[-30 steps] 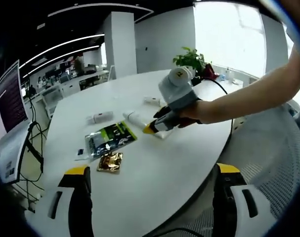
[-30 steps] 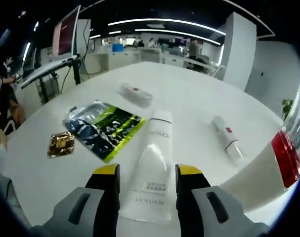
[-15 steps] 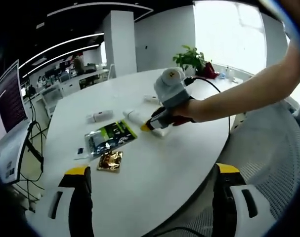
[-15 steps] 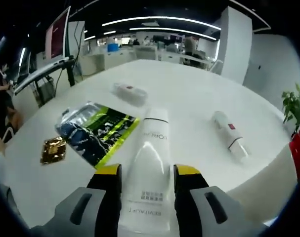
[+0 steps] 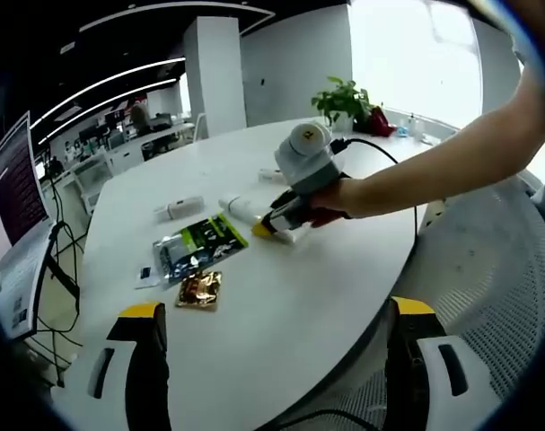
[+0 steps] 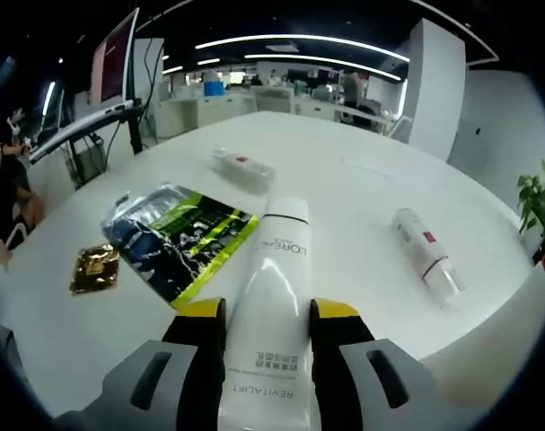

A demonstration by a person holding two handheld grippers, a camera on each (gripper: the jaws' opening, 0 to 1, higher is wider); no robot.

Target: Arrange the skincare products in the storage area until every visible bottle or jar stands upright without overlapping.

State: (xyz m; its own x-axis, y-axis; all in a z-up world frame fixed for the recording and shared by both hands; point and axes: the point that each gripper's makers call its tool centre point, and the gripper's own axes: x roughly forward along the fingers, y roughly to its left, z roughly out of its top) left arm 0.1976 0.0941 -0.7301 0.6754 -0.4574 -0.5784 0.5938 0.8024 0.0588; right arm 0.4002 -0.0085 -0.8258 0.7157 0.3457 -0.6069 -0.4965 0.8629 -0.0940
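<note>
A white L'Oreal tube (image 6: 274, 296) lies flat on the round white table (image 6: 344, 171), cap pointing away. My right gripper (image 6: 268, 310) straddles its lower half, and both yellow-tipped jaws press its sides. In the left gripper view a hand holds that right gripper (image 5: 270, 224) low over the tube's cap end (image 5: 233, 207). A small white bottle with a red mark (image 6: 241, 169) and a second white tube with a red mark (image 6: 425, 253) also lie flat. My left gripper (image 5: 277, 309) hangs wide open over the table's near edge, holding nothing.
A green and black sachet (image 6: 178, 235) and a gold sachet (image 6: 94, 268) lie left of the tube. A potted plant (image 5: 344, 99) stands at the table's far side. A monitor (image 5: 12, 189) is on the left and a mesh chair (image 5: 487, 296) on the right.
The right gripper has slid forward along the white tube and its jaws have drawn in against the tube's sides. The left gripper has barely moved.
</note>
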